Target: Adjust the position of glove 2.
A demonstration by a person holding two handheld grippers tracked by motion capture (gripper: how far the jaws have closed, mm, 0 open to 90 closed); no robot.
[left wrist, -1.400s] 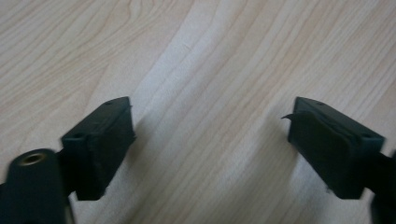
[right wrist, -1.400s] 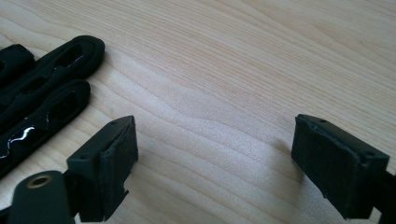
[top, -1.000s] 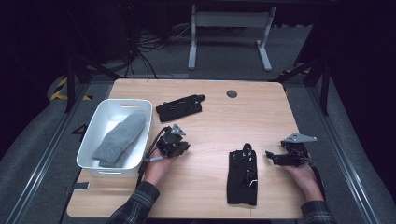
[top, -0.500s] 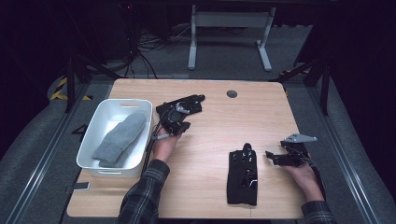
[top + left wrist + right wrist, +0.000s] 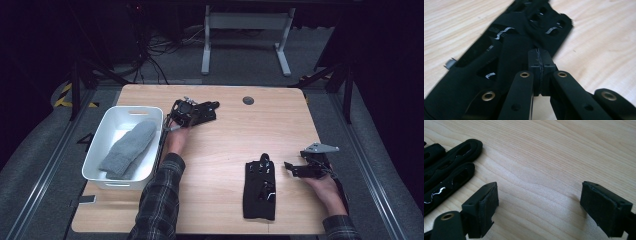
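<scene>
My left gripper (image 5: 186,111) sits with its jaws pressed together, empty, over the flat black perforated fabric glove (image 5: 506,50) at twelve o'clock on the wooden table (image 5: 280,120), just right of the white plastic bin (image 5: 100,150), probably to pin it or line up a pinch. My right gripper (image 5: 539,207) waits wide open at three o'clock beside the second black glove (image 5: 260,189), leaving room.

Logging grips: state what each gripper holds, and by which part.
Nothing held. The left gripper is shut, empty, over the far glove. The right gripper is open beside the near glove.
</scene>
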